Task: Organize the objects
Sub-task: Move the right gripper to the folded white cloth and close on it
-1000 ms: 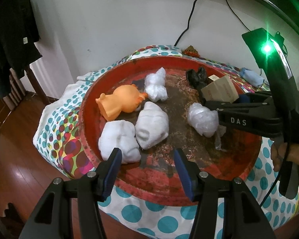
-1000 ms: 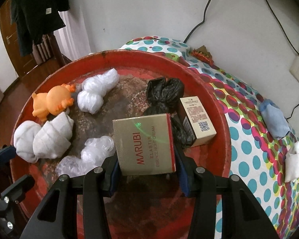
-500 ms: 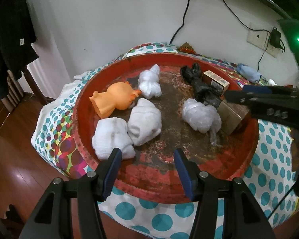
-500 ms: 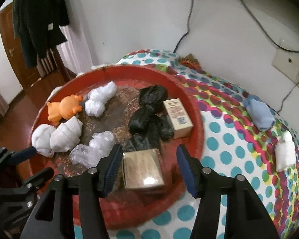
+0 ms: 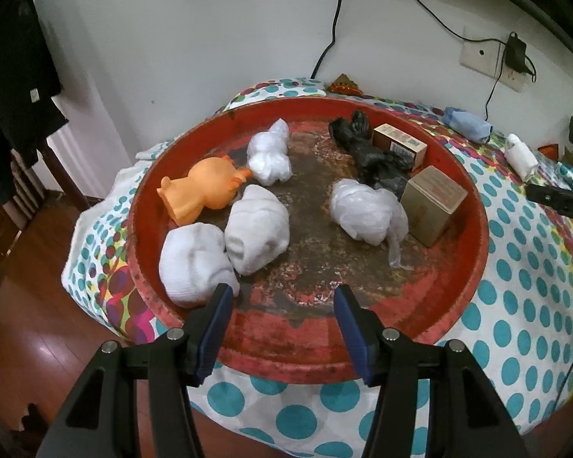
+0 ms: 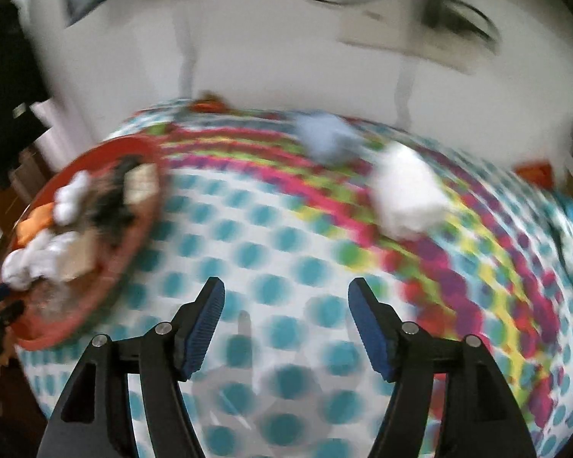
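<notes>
A round red tray [image 5: 473, 191] holds an orange toy [image 5: 198, 191], white wrapped bundles [image 5: 256, 221], a clear plastic bundle [image 5: 366, 210], a black bag [image 5: 366, 152], a small box [image 5: 399, 143] and a gold box [image 5: 431, 198]. My left gripper [image 5: 282, 305] hangs open over the tray's near rim, nothing between its fingers. In the blurred right wrist view my right gripper [image 6: 286, 301] is over the dotted cloth to the right of the tray [image 6: 107, 267], its jaws opening and empty. A white bundle [image 6: 405, 194] and a blue bundle [image 6: 324, 137] lie beyond it.
A dotted, multicoloured cloth [image 5: 534, 286] covers the table. The blue bundle [image 5: 466, 124] and white bundle [image 5: 519, 154] lie at its far right. A wall socket with cables [image 5: 489, 57] is behind. Wooden floor [image 5: 26, 324] lies at the left.
My right gripper let go of the gold box in the tray, opened, and swung off to the right over the cloth. My left gripper stayed over the tray's near rim.
</notes>
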Demonstrator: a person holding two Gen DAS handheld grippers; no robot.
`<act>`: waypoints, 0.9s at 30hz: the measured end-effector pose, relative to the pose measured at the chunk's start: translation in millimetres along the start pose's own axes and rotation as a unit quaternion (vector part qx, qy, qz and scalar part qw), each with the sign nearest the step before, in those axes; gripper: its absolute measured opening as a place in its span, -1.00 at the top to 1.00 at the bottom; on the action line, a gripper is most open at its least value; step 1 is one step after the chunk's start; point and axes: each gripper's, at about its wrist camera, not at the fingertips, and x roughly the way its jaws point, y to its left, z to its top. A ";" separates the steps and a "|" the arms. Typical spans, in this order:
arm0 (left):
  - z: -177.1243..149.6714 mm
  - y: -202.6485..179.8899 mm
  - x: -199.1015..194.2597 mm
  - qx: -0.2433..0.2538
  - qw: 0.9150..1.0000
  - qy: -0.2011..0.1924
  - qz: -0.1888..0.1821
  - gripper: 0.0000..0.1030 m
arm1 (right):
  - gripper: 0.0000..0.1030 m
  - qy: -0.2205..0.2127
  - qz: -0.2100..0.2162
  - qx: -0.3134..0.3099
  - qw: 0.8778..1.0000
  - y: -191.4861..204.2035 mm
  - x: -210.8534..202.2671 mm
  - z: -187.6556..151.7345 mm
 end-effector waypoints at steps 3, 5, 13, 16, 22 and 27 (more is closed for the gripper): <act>-0.4 -2.3 0.2 0.006 1.000 -0.001 0.004 -0.09 | -0.27 0.004 -0.025 0.035 0.999 -42.5 6.5 -6.9; -0.2 -2.5 0.1 0.009 1.000 -0.004 0.005 -0.09 | -0.27 0.006 -0.030 0.056 0.998 -66.1 12.3 -5.5; -1.0 -10.6 0.4 0.029 0.999 -0.006 0.013 -0.09 | -0.43 -0.010 -0.031 0.050 0.998 -90.1 45.6 31.2; -1.8 -15.7 1.3 0.034 0.999 -0.005 0.005 -0.09 | -0.45 -0.008 -0.036 0.038 0.999 -87.9 60.7 43.8; 0.3 -20.9 3.1 0.031 0.999 0.009 -0.002 -0.10 | -0.44 -0.014 -0.035 0.037 0.999 -93.6 78.1 60.0; 10.1 -24.2 -6.2 0.030 0.999 0.001 0.018 -0.11 | -0.05 -0.016 -0.012 0.036 0.999 -96.6 81.1 64.4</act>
